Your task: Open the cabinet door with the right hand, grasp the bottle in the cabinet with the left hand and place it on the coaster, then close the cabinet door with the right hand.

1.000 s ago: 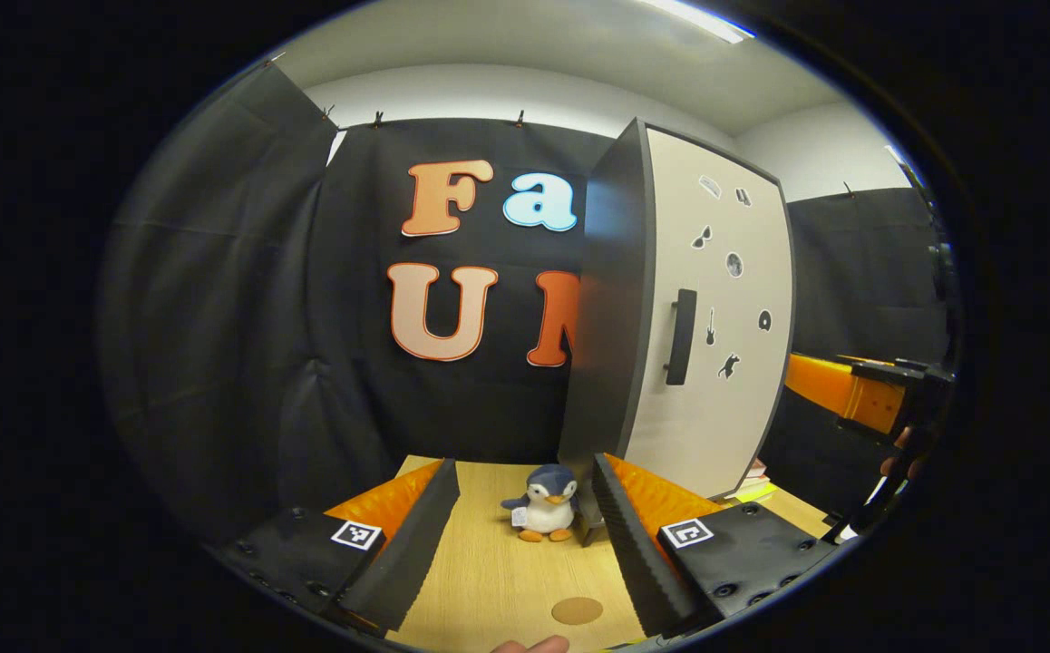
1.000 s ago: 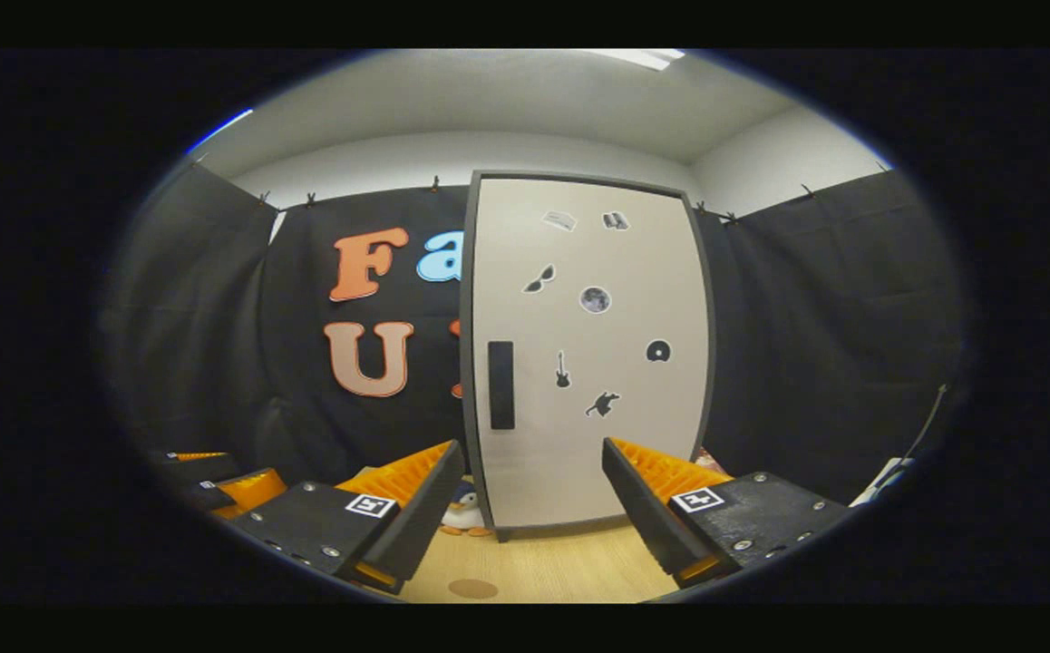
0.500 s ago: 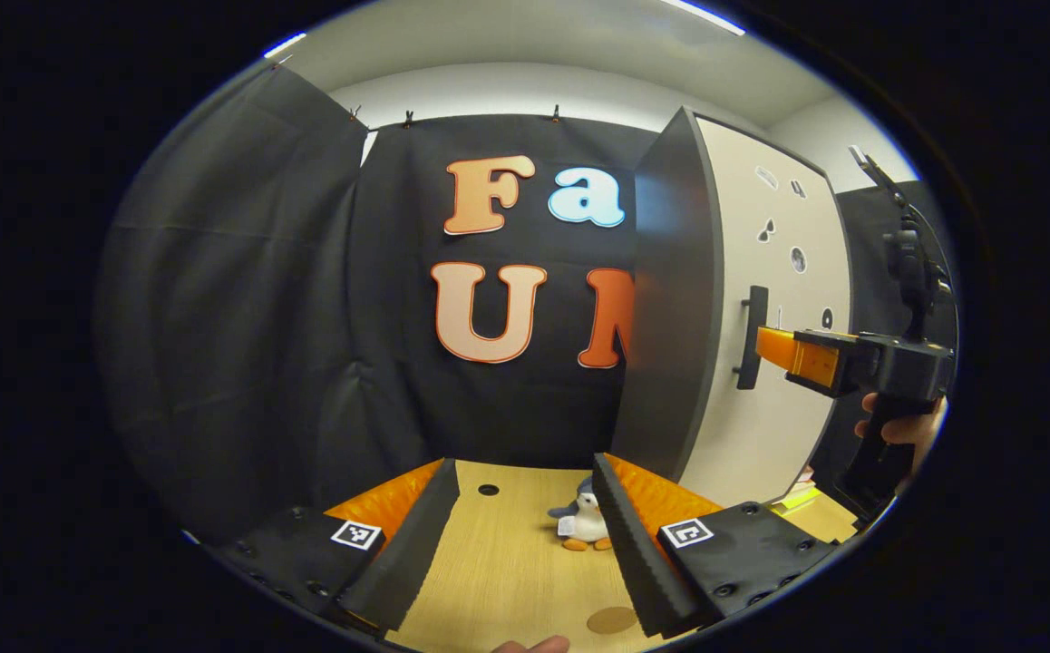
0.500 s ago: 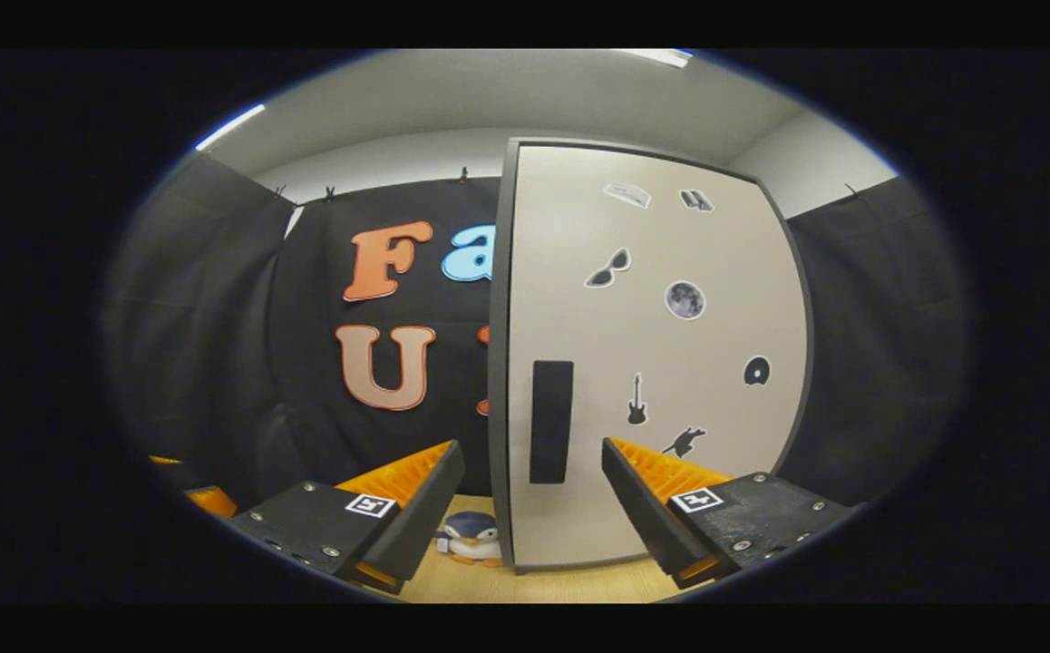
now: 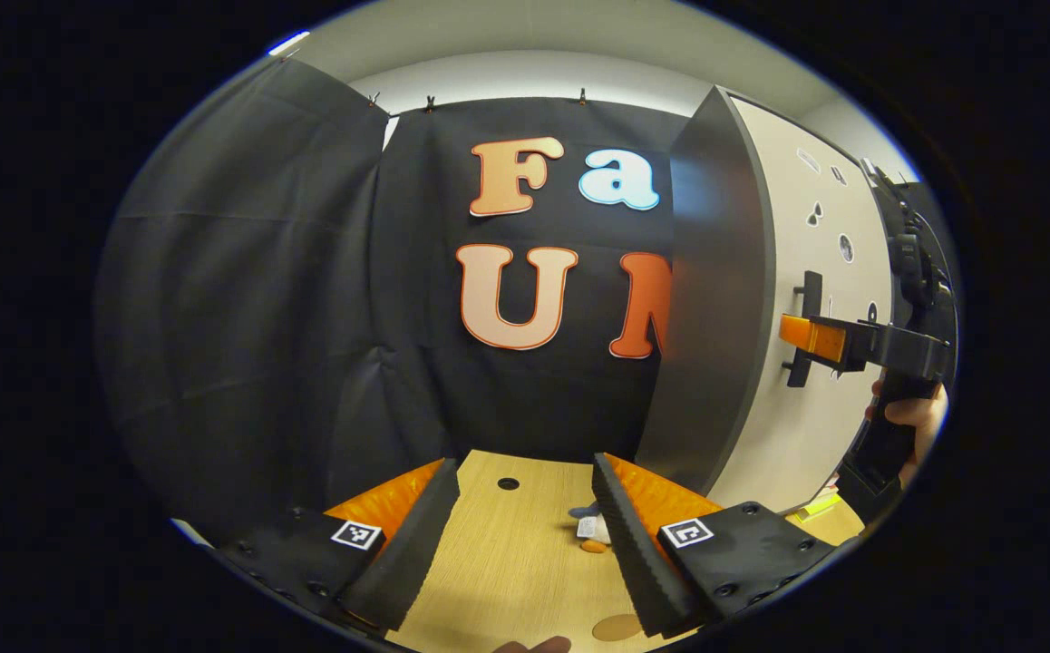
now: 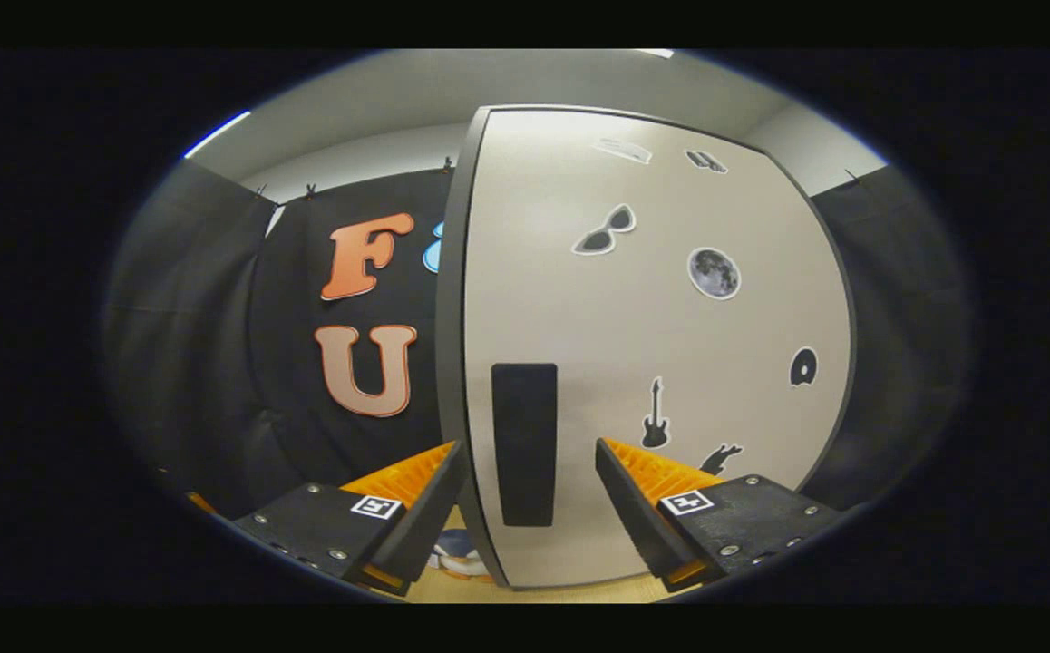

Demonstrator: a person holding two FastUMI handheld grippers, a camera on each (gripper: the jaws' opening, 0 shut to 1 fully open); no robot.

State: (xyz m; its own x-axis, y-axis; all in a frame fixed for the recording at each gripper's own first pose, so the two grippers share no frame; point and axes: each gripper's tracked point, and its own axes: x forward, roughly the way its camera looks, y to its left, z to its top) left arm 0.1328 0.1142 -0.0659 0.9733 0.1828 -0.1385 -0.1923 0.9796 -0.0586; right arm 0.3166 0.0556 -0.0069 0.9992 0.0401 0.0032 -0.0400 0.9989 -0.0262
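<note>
Left gripper view: the left gripper hangs wide open and empty over the pale wood-grain worktop, where a round brown coaster lies at the near edge and a small plush toy sits partly hidden. The right gripper reaches the tall grey cabinet's cream door at its handle.

Right gripper view: the right gripper is spread wide, its fingers flanking the flat black vertical bar handle, probably not yet touching. The handle looks rigid, best pinched mid-length. The bottle presumably stands behind the shut door.
</note>
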